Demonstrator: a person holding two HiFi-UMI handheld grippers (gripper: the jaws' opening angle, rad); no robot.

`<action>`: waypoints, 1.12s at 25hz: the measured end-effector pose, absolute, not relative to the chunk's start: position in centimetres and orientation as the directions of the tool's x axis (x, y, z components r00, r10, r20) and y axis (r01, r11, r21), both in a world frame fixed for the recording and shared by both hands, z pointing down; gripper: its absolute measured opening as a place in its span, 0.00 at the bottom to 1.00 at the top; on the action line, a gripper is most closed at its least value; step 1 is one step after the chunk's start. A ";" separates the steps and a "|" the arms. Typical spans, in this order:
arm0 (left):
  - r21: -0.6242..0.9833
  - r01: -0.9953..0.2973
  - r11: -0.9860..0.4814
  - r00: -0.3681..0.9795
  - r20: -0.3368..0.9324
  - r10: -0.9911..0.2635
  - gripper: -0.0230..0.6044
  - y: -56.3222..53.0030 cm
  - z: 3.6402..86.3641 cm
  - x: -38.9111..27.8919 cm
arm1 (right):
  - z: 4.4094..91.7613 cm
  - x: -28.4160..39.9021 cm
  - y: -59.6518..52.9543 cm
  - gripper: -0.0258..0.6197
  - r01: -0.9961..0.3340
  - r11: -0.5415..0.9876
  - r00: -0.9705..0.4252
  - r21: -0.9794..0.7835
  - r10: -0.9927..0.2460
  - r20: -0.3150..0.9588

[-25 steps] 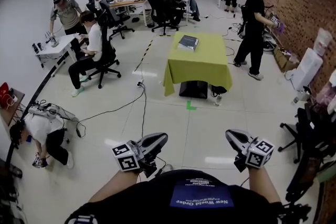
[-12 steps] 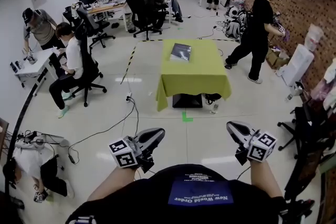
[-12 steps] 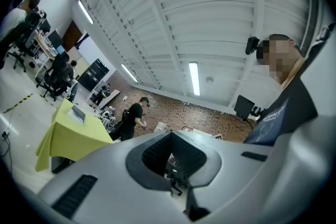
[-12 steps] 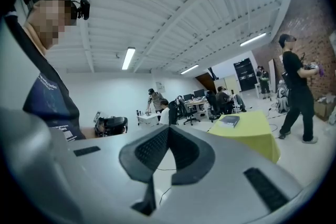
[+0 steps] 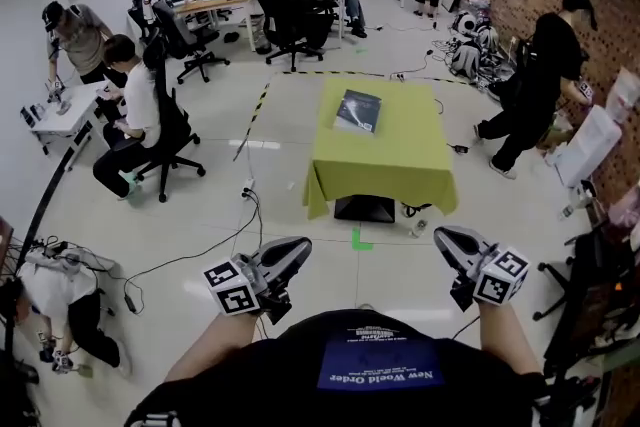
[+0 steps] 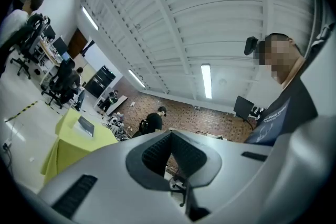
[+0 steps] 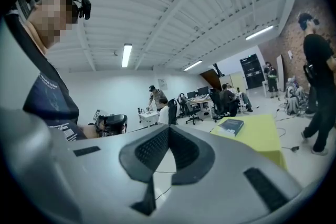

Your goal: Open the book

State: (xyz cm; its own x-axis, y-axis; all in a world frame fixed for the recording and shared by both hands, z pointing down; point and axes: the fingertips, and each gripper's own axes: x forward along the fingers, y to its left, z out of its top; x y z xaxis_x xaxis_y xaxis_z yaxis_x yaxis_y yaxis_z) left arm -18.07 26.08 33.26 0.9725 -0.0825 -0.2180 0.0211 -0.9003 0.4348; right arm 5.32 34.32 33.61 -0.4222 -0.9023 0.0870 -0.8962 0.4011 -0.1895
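Nearer now, the dark book [image 5: 357, 110] lies closed on green cloth [image 5: 400, 160] (jaws clenched, empty).

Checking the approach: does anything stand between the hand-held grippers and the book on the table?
Nothing visible does. The closed book lies on the far part of the table; between it and the left hand-held gripper and right hand-held gripper are only open floor and bare cloth.
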 end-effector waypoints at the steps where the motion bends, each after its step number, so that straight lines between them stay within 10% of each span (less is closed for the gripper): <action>1: 0.431 0.004 -0.903 0.971 -0.219 -0.101 0.05 24.6 32.9 -16.9 | 33.1 6.7 32.5 0.02 -0.891 0.416 -0.435 -0.183 -0.897 0.080; 17: 0.466 -0.123 -0.876 0.954 -0.188 -0.234 0.05 10.8 31.7 -3.0 | 32.7 20.2 15.5 0.02 -0.816 0.546 -0.566 -0.188 -0.821 0.074; 28: 0.470 0.086 -0.878 0.972 -0.233 -0.030 0.05 -6.1 31.2 0.9 | 31.0 22.1 2.6 0.02 -0.910 0.385 -0.402 -0.155 -0.911 0.097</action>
State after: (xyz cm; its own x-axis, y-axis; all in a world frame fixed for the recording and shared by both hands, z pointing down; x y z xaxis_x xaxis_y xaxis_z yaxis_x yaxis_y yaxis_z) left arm 0.86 -6.13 31.18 0.9719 -0.0302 -0.2332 0.0856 -0.8784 0.4703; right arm 22.05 2.59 31.02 -0.4020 -0.9105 0.0967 -0.9097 0.3851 -0.1553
